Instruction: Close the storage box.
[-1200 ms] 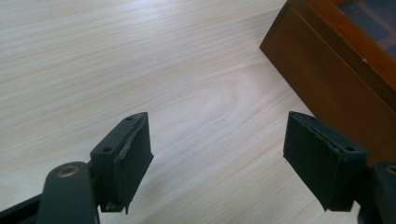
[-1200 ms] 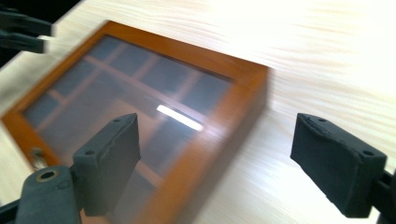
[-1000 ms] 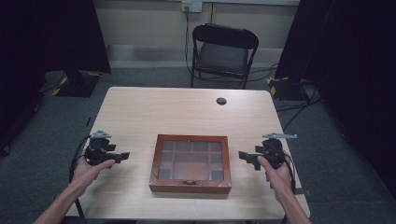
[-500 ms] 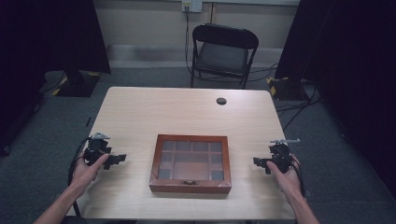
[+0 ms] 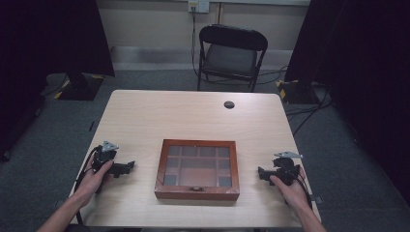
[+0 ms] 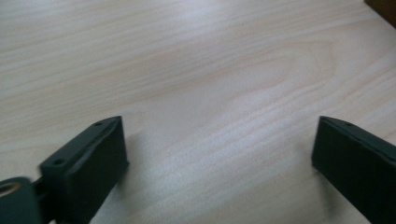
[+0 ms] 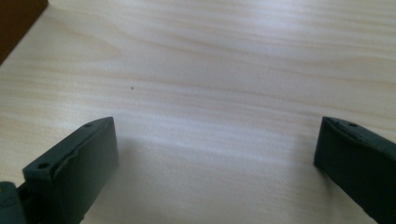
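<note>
Resting near the left edge of the table (image 5: 145, 116), the left gripper (image 5: 126, 167) is held by the person's left hand (image 5: 93, 175) and points its jaws to the right, toward the wooden box (image 5: 197, 191). In the left gripper view its two black jaws stand wide apart and nothing is between them, only the pale wood grain of the table (image 6: 196, 74); a small dark brown corner of the box (image 6: 384, 8) appears at the upper right of that view, well apart from the jaws.

At the middle of the table, close to the person's edge, lies the wooden box with a glass lid, and through the glass one can see small compartments. The lid is down and a small metal clasp (image 5: 195, 189) sits on its front side. The box lies between the two grippers and touches neither of them.

To the right of the box, the right gripper (image 5: 261, 174) is held by the right hand (image 5: 290, 189), with its jaws pointing left toward the box. In the right gripper view the jaws are also spread wide and hold nothing, above the bare table (image 7: 224, 70); a brown corner of the box (image 7: 16, 18) shows at the upper left. Farther back on the table there is a small dark round thing (image 5: 229, 104).
</note>
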Demonstrator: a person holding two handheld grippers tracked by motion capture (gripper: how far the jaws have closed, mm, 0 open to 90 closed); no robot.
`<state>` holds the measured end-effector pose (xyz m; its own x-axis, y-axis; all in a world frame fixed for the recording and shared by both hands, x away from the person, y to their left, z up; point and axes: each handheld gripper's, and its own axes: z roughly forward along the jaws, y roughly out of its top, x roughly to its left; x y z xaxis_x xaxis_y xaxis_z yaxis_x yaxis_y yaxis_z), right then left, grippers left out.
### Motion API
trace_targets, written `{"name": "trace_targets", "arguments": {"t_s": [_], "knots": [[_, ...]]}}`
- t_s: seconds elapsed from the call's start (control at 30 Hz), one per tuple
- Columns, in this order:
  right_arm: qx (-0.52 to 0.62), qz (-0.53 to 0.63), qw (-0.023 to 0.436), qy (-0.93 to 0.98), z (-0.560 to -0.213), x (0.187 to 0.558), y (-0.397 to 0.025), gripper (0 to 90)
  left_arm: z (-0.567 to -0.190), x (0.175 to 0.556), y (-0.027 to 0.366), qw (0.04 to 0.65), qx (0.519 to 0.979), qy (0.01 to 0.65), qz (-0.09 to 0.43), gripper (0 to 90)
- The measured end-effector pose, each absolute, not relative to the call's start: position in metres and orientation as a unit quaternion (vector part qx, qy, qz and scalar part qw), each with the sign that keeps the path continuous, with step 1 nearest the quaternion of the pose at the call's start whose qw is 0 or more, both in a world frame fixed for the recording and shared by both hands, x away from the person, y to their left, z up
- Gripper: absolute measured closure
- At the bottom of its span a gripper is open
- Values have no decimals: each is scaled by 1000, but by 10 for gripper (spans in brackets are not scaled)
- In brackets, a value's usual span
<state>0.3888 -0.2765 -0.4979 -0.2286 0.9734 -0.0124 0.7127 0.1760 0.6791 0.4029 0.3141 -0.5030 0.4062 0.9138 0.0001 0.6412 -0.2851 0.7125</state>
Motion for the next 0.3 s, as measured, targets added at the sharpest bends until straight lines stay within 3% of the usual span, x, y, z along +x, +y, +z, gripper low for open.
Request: {"name": "trace_targets", "arguments": {"t_s": [0.3], "knots": [[572,298,242,724,-501,387,-275,0,-503,404,315,325,775,500,208,0]]}}
